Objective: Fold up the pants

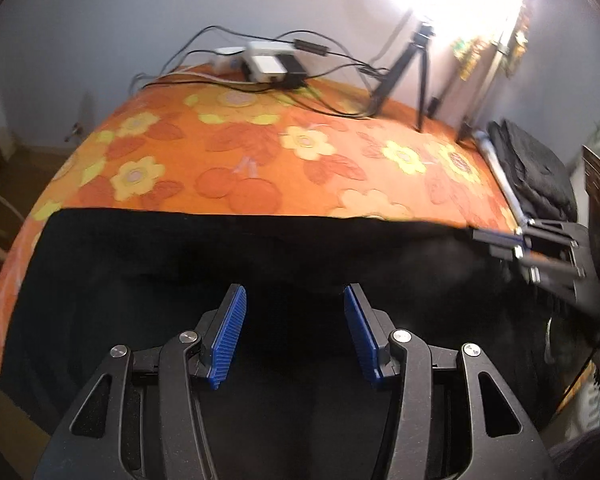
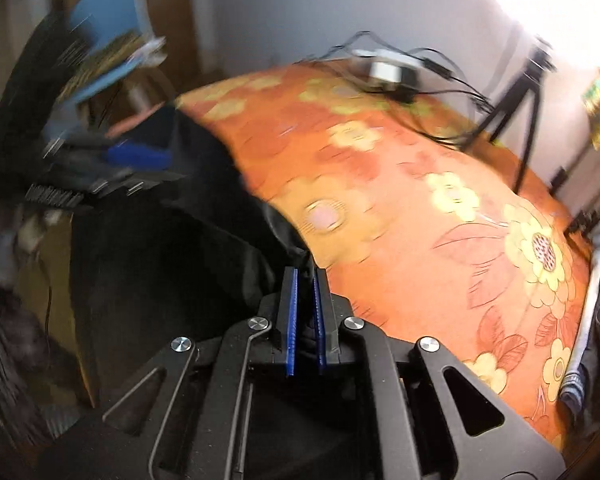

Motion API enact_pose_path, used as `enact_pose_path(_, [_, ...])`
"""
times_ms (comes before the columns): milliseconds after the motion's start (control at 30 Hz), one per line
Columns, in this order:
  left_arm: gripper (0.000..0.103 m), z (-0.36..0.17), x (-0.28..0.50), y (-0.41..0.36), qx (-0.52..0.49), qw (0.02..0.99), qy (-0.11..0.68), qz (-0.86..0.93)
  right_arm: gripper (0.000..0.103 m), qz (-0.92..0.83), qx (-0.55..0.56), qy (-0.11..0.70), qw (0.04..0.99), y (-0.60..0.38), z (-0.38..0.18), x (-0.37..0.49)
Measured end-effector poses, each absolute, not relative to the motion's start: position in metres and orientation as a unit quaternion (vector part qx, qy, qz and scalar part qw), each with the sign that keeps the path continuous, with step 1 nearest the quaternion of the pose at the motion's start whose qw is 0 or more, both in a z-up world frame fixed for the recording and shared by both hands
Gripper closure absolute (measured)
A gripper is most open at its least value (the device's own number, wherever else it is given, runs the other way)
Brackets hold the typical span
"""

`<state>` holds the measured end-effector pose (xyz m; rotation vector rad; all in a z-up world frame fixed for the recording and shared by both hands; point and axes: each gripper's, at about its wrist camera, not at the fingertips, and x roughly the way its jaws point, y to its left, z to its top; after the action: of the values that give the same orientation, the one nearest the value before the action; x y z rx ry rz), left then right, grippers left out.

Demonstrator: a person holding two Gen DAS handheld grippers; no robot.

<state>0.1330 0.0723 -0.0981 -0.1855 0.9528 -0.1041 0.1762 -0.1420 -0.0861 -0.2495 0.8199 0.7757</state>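
Black pants lay spread across the near part of the bed, on the orange flowered bedspread, their far edge running straight from side to side. My left tongs hung over the dark cloth, blue pads wide apart, nothing between them. My right tongs were pinched nearly closed on a bunched fold of the pants at the edge nearest the bare bedspread; black fabric showed between the pads. Right-wrist view was blurred. Farther back on the bed: white adapter boxes with a tangle of black cables. A black tripod stood at the far right corner, under a glaring light. Dark folded clothing sat at the right edge.
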Motion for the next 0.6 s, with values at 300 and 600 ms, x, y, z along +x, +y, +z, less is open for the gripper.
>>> enact_pose_path(300, [0.053, -0.122, 0.140, 0.075, -0.073, 0.870, 0.486, -0.034, 0.087, 0.241, -0.025, 0.465, 0.851, -0.163, -0.110, 0.263])
enact_pose_path(600, [0.053, -0.130, 0.138, 0.076, -0.072, 0.865, 0.496, -0.029, 0.087, 0.332, -0.084, 0.441, 0.830, -0.147, -0.105, 0.210])
